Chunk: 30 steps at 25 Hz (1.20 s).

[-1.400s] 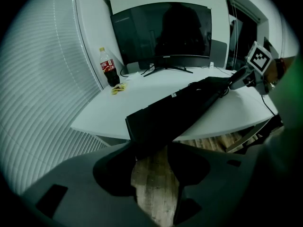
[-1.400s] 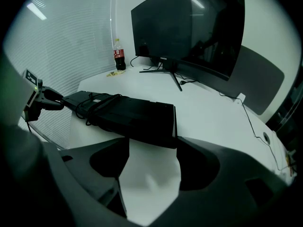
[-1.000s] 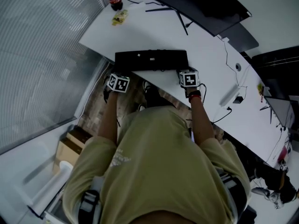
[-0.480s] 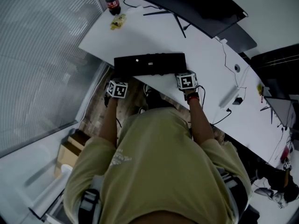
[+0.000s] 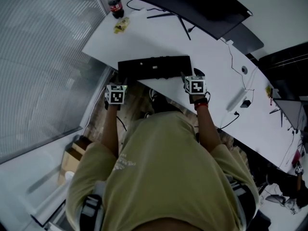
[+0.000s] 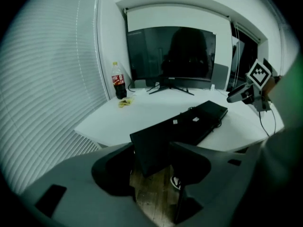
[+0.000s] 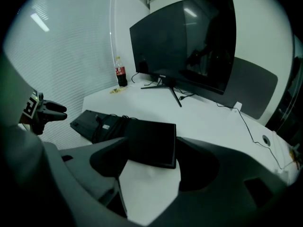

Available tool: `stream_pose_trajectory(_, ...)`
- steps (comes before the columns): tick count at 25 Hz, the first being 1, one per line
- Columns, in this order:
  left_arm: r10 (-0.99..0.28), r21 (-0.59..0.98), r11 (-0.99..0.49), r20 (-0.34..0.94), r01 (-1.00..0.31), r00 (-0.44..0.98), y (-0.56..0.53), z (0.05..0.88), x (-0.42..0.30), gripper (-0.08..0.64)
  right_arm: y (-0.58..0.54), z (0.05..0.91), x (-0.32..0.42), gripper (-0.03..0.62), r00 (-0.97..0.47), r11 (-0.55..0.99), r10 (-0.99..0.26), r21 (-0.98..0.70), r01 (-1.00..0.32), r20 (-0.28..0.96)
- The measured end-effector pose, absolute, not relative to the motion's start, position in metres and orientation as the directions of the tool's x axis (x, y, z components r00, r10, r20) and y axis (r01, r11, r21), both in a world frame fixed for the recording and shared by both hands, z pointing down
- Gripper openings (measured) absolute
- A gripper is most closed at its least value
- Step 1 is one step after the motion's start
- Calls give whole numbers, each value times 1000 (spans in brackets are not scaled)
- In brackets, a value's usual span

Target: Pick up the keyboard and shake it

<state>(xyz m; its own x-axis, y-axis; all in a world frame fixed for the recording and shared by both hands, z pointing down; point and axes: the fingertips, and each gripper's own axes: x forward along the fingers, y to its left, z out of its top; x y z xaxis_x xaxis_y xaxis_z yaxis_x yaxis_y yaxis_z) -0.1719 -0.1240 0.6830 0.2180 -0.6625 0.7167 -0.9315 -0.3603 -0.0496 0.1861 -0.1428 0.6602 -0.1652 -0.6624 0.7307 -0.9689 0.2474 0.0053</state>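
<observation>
A: Anything around the keyboard?

B: Lies flat along the near edge of the white tabletop, left end jutting out over the wood floor. Well beyond it, see a big dark monitor. At the far left corner, a cola bottle with a yellow wrapper just beside. Also a coiled black cable resting on the keyboard's top. Then blinds off to the left.

A: And the left tool?

B: Opening right now. Flanks the keyboard's left end, with no firm press to be seen. Released, by the look.

A: Right tool?

B: Clenched on the keyboard's right end, one jaw against each long edge.

A: Different from a second ago?

B: Left tool drawn back, nearer and a bit leftward, off the keyboard's end. Find keyboard and right tool in about the same places.
</observation>
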Motion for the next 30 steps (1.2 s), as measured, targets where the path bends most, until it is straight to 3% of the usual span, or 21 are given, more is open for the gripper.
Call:
stream_pose_trajectory(9,-772,32,-369,546,-929,326,-160,597,-137,187,-167,594,136,260,-272,300,-758,-53,-952,592)
stream_pose_trajectory(11,-789,17,-374,520,-927,327,-164,581,-130,140,-170,578,127,239,-293,314,-775,-61,-948,560)
stream_pose_trajectory(30,-895,-11,-367,277,-930,350,-187,464,-101,20,-193,460,92,44,-358,350,-882,-85,-933,307)
